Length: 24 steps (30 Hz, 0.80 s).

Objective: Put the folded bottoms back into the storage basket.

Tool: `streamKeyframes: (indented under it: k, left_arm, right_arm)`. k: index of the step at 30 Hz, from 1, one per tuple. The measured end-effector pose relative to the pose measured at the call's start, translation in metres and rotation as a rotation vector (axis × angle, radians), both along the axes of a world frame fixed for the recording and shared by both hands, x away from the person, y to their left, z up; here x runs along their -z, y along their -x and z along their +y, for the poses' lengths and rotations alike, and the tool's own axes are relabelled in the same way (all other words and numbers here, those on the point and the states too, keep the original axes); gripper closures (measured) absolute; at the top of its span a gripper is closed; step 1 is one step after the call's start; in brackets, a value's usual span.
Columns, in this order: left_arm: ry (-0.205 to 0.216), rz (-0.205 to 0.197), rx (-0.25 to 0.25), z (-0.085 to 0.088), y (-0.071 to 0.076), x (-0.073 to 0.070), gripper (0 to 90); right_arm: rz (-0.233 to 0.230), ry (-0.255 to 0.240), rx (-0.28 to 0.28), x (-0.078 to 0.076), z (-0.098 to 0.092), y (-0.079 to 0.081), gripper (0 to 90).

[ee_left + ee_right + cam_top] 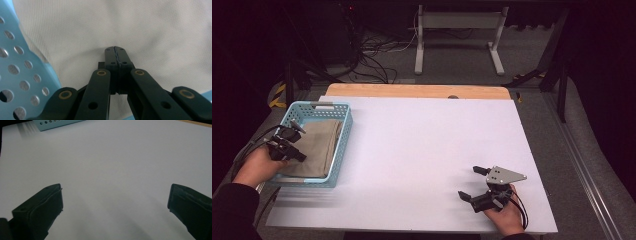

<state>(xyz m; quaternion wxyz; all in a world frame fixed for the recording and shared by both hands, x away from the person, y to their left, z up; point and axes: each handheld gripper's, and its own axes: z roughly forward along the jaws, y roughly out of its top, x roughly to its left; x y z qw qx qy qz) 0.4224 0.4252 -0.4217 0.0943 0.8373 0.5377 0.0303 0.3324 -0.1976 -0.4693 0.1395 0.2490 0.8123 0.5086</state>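
A folded beige cloth lies inside a light blue perforated basket at the table's left edge. My left gripper hangs over the basket's left side, held by a hand. In the left gripper view my left gripper is shut, jaws pressed together, tips down against the cloth; no fold shows between them. The basket wall rises at the left. My right gripper rests open near the table's front right, nothing between its jaws. In the right gripper view my right gripper faces the bare tabletop.
The white table top spreads between the two hands, with a wooden strip along its far edge. A corner of the basket shows far off in the right gripper view. Cables and a white stand are on the floor behind.
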Motion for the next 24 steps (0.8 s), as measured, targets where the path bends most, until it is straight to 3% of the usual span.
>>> streamKeyframes:
  k: [5, 9, 16, 21, 24]
  left_arm:
    - [0.064, -0.068, -0.009, 0.001, 0.005, -0.010, 81.4]
    - [0.117, -0.148, -0.005, -0.002, 0.012, -0.022, 71.3]
    - [0.146, -0.226, 0.016, -0.010, 0.018, -0.036, 60.8]
    - [0.151, -0.259, 0.029, -0.014, 0.022, -0.042, 55.9]
    - [0.179, -0.282, 0.033, -0.017, 0.025, -0.045, 51.5]
  right_arm:
    - [0.004, 0.000, 0.001, 0.000, 0.000, 0.000, 0.6]
    - [0.002, 0.001, 0.002, 0.000, 0.000, 0.000, 0.6]
    - [0.000, -0.003, 0.003, 0.000, 0.000, 0.000, 0.5]
    - [0.000, -0.002, 0.003, 0.000, 0.000, 0.000, 0.5]
    - [-0.001, -0.003, 0.002, 0.000, 0.000, 0.000, 0.5]
